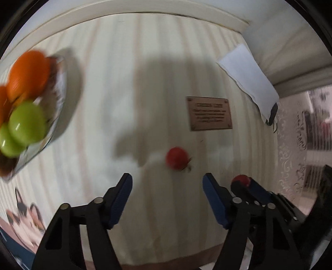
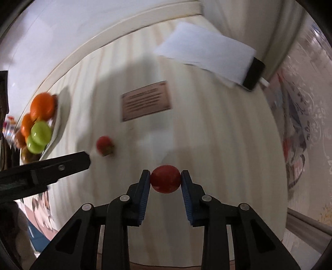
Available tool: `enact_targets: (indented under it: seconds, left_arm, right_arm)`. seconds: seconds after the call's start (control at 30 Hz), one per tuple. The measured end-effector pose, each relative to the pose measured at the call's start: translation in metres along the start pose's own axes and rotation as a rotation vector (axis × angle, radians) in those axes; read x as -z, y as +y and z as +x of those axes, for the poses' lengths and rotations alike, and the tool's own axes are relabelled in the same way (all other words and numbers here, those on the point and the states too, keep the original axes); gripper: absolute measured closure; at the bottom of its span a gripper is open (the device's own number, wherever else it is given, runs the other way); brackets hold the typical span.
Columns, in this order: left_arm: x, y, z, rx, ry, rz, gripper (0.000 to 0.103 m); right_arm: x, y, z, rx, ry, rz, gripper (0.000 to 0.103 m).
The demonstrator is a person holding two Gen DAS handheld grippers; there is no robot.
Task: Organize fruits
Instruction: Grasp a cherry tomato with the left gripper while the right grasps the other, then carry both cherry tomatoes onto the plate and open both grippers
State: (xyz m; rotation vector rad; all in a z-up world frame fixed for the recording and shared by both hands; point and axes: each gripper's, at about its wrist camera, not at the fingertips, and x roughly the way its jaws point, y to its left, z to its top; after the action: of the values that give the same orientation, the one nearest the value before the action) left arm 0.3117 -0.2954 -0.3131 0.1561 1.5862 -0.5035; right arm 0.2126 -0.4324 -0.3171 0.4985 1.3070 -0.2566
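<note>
My right gripper (image 2: pixel 165 176) is shut on a red tomato (image 2: pixel 165 179) and holds it above the striped cream table (image 2: pixel 207 128); it also shows in the left wrist view (image 1: pixel 241 180). My left gripper (image 1: pixel 167 182) is open and empty, just short of a second red tomato (image 1: pixel 177 158) that lies on the table (image 1: pixel 124 103). That tomato also shows in the right wrist view (image 2: pixel 104 145). A clear bowl (image 1: pixel 59 99) at the left holds oranges (image 1: pixel 29 72) and green apples (image 1: pixel 27 122); the bowl also shows in the right wrist view (image 2: pixel 62 116).
A brown printed card (image 1: pixel 209 113) lies mid-table. White paper (image 1: pixel 249 81) over a dark phone (image 2: pixel 254 73) sits at the far right edge. A cat-print item (image 1: pixel 25 220) lies at the near left. The table's rim (image 1: pixel 124 12) curves along the back.
</note>
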Motion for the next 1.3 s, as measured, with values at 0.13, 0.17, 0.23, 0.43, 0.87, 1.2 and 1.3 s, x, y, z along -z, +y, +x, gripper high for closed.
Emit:
enact_targets:
  seconds: [0.13,0.17,0.23,0.43,0.87,1.2,1.3]
  left_arm:
    - [-0.011,-0.019,0.014,-0.043,0.002,0.063,0.041]
    - [-0.013,-0.023,0.017,-0.054,0.002,0.076,0.047]
    - [-0.016,-0.029,0.022,-0.08,0.006,0.099,0.053]
    - [-0.023,-0.04,0.031,-0.098,0.003,0.116,0.07]
    - [-0.019,-0.037,0.028,-0.064,-0.031,0.126,0.079]
    - [0.001,0.021,-0.028,-0.01,-0.106,0.024,0.079]
    - [0.012,0.056,-0.052,-0.015,-0.145,-0.049,0.079]
  right_arm:
    - [-0.004,-0.022,-0.008,0.008,-0.017,0.045,0.07]
    - [-0.005,-0.025,-0.01,0.009,-0.02,0.053,0.07]
    - [-0.008,-0.03,-0.011,0.012,-0.024,0.063,0.07]
    - [-0.012,-0.037,-0.018,0.023,-0.036,0.068,0.07]
    - [-0.021,-0.026,-0.023,0.038,-0.06,0.053,0.07]
    - [-0.03,0.014,-0.039,-0.022,-0.086,-0.011,0.07]
    - [-0.034,0.042,-0.038,-0.066,-0.081,-0.058,0.07]
